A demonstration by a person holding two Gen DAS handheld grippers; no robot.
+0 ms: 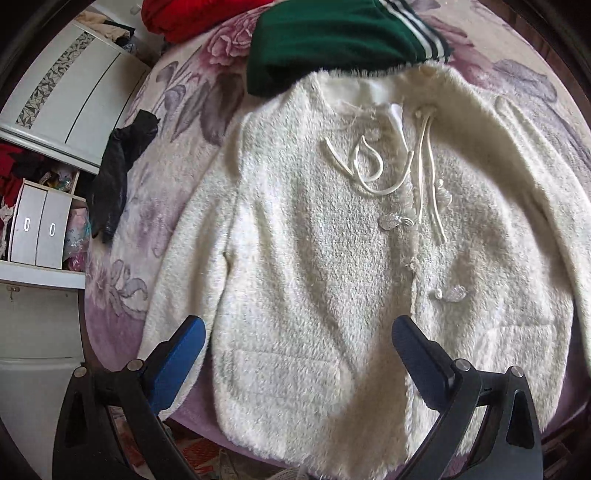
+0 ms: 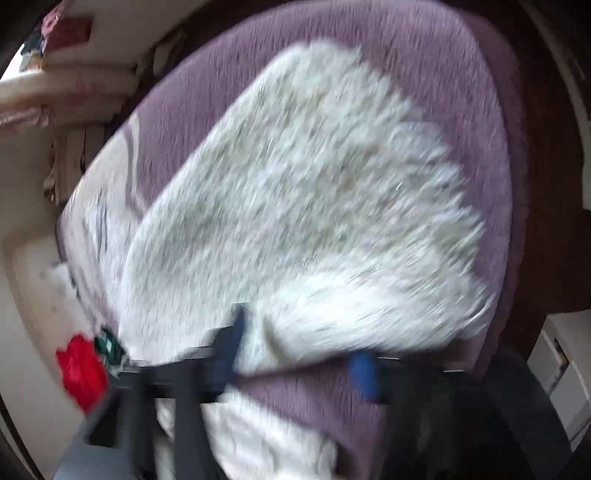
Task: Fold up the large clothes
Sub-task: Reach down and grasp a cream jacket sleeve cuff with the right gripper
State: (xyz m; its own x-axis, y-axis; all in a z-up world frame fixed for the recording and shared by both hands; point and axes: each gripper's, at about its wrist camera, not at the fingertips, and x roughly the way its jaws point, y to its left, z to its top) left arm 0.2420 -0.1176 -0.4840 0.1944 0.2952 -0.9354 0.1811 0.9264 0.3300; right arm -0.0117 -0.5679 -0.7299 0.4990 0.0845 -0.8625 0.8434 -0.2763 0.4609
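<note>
fluffy cream fleece jacket [image 1: 332, 236] flat on purple floral bedspread [image 1: 177, 122]. left gripper [image 1: 295, 354] released above hem. right gripper [image 2: 299, 350] blurred, grip state cannot be told.

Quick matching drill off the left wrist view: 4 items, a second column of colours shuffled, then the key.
Items:
1. Fuzzy cardigan
2. Folded garment with striped trim at the cardigan's collar
3. Crumpled cloth near the bed's left edge
4. Bundle at top left

Colours:
A. black
B. red
C. cream
D. dark green

Pairs: 1-C, 2-D, 3-A, 4-B
</note>
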